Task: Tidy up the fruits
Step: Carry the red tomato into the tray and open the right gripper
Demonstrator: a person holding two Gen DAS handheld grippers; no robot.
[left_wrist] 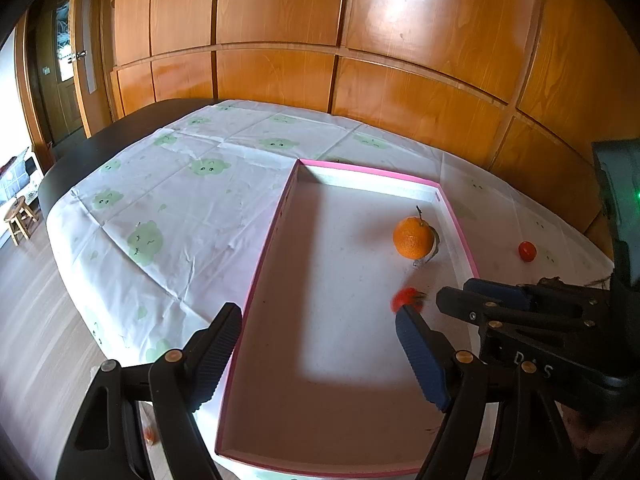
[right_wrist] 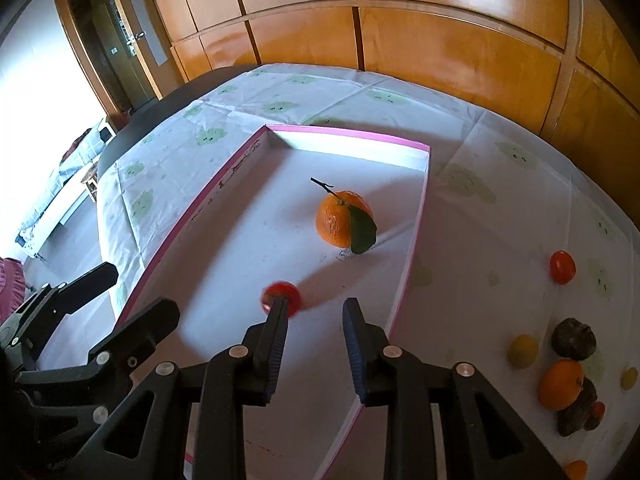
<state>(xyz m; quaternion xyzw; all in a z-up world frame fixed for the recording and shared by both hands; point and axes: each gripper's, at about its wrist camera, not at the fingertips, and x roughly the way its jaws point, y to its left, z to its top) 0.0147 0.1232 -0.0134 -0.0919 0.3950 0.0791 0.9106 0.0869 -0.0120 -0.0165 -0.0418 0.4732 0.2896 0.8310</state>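
Note:
A white tray with a pink rim point(left_wrist: 262, 268) point(right_wrist: 414, 256) lies on the cloth-covered table. An orange point(left_wrist: 413, 238) point(right_wrist: 340, 218) with a stem and a green leaf sits inside it. A small red fruit point(left_wrist: 407, 298) point(right_wrist: 282, 296), blurred, is in the tray just beyond my right gripper's left fingertip. My right gripper point(right_wrist: 316, 312) point(left_wrist: 456, 290) hangs over the tray's right side, its pads a little apart with nothing between them. My left gripper point(left_wrist: 320, 344) point(right_wrist: 132, 292) is wide open, straddles the tray's left rim and holds nothing.
On the cloth right of the tray lie a red tomato point(left_wrist: 527, 251) point(right_wrist: 562, 267), a yellow fruit point(right_wrist: 523, 351), a dark fruit point(right_wrist: 574, 338), an orange one point(right_wrist: 560, 384) and several smaller ones. A wooden panelled wall stands behind the table. The floor drops away at left.

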